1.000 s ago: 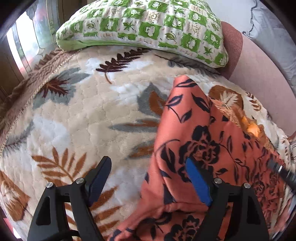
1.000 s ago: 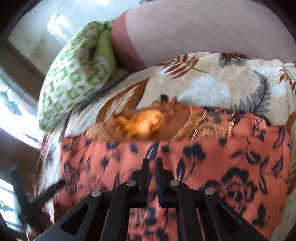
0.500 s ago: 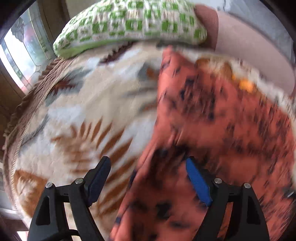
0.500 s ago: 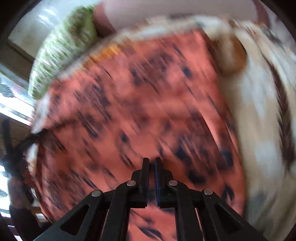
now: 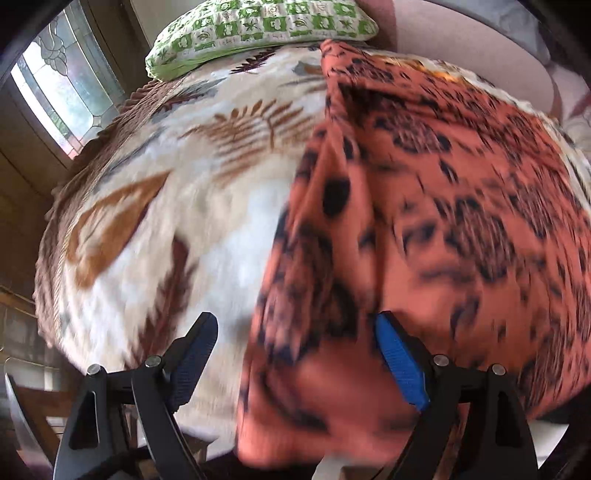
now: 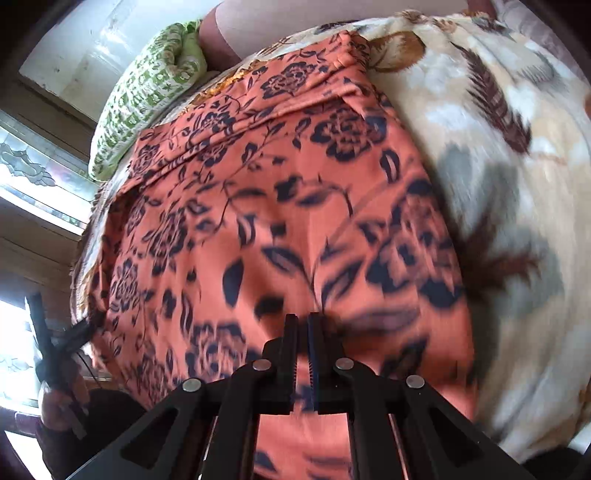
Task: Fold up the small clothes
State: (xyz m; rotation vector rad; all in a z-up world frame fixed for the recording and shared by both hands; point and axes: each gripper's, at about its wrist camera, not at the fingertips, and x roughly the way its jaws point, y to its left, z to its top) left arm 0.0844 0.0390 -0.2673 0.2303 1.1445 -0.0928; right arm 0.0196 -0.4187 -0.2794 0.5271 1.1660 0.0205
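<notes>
Left wrist view is looking down on a bed covered by a cream blanket with brown and grey leaf prints. An orange garment patterned with dark flowers is lying across the right half of that blanket, its near edge bunching up between the two fingers of the left gripper. Those fingers are standing wide apart and are opening a little further; the left finger is hovering over bare blanket, while the blue pad of the right finger is sitting just beside or against a fold of the cloth, and the blur is making it impossible to tell whether it is touching. Nothing is being pinched there. A green and white checked pillow is resting at the far end of the bed, with a leaded glass window showing at the left.

From the right wrist view, the orange garment is spreading out flat from the pillow end toward the camera, with the blanket lying bare to its right. The right gripper is holding its fingers together, and the near hem of the cloth is running into the narrow gap between them, so they are clamping the fabric. At the far left edge, the other gripper is appearing as a dark shape beside the garment's left border.
</notes>
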